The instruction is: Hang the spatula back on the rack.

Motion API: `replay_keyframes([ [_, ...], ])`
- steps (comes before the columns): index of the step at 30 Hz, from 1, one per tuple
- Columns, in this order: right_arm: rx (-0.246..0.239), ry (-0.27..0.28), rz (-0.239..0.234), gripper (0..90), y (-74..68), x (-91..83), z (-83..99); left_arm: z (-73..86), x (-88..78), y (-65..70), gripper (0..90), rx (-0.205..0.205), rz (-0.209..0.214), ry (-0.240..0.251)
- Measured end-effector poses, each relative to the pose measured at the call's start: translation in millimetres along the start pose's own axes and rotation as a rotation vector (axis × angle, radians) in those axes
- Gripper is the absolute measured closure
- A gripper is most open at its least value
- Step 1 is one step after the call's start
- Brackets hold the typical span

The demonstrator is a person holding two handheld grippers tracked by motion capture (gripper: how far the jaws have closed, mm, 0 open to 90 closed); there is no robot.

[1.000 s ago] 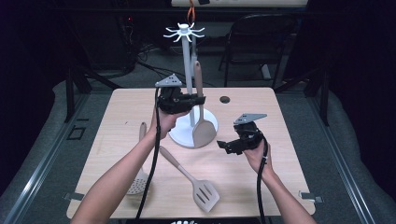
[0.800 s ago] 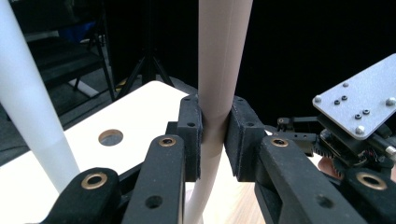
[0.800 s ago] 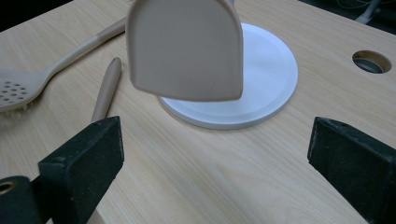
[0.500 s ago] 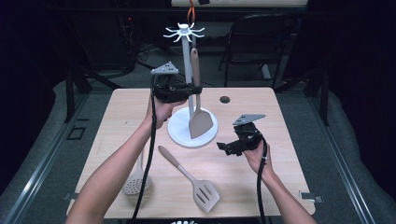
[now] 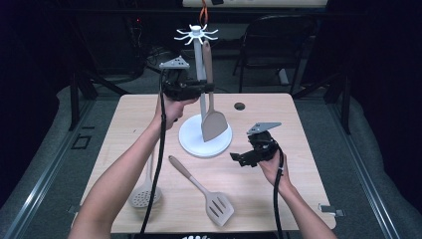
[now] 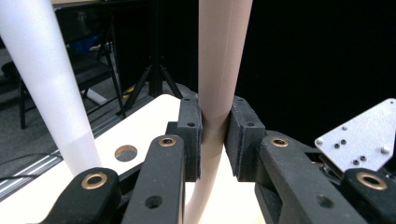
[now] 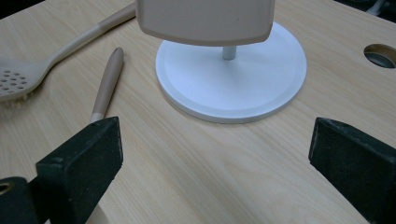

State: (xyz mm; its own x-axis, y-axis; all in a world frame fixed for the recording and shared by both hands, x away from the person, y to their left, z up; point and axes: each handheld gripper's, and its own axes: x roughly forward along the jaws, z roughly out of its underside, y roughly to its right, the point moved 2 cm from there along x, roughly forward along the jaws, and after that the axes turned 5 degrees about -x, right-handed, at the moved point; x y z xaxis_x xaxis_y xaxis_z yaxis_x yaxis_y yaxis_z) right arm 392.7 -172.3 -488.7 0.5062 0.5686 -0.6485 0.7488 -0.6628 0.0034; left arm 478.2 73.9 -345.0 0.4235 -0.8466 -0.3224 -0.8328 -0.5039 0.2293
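Note:
My left gripper [image 5: 205, 88] is shut on the handle of a beige spatula [image 5: 214, 124], which hangs upright beside the white pole of the utensil stand [image 5: 200, 59]. Its blade dangles just above the stand's round white base [image 5: 191, 142]. In the left gripper view the two pads [image 6: 190, 135] squeeze the spatula handle [image 6: 218, 74], and the stand's pole [image 6: 46, 79] rises to the left. My right gripper [image 5: 239, 158] rests low over the table, right of the base, open with nothing between its jaws [image 7: 212, 154]. The spatula blade [image 7: 205, 21] and the stand's base [image 7: 231, 88] lie ahead of it.
A slotted turner [image 5: 206, 191] lies on the wooden table [image 5: 278, 109] near the front. A perforated spoon [image 5: 145, 191] lies at the front left, partly under my left forearm. A round hole [image 5: 240, 106] is in the table behind the stand. The stand's hook crown [image 5: 197, 34] tops the pole.
My left gripper has lifted the spatula higher along the stand's pole and moved slightly left. The right gripper has stayed put.

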Motion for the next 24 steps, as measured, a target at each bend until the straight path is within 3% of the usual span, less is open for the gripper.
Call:
replay_keyframes([
  [12,-0.011,-0.009,-0.002,2.5,0.0,-0.1,-0.1,2.8,0.3,-10.4,77.3,-0.039,-0.004,0.000],
  [24,-0.011,-0.017,-0.005,2.5,-1.0,1.6,0.6,2.8,2.6,-14.0,77.1,-0.047,-0.011,-0.002],
])
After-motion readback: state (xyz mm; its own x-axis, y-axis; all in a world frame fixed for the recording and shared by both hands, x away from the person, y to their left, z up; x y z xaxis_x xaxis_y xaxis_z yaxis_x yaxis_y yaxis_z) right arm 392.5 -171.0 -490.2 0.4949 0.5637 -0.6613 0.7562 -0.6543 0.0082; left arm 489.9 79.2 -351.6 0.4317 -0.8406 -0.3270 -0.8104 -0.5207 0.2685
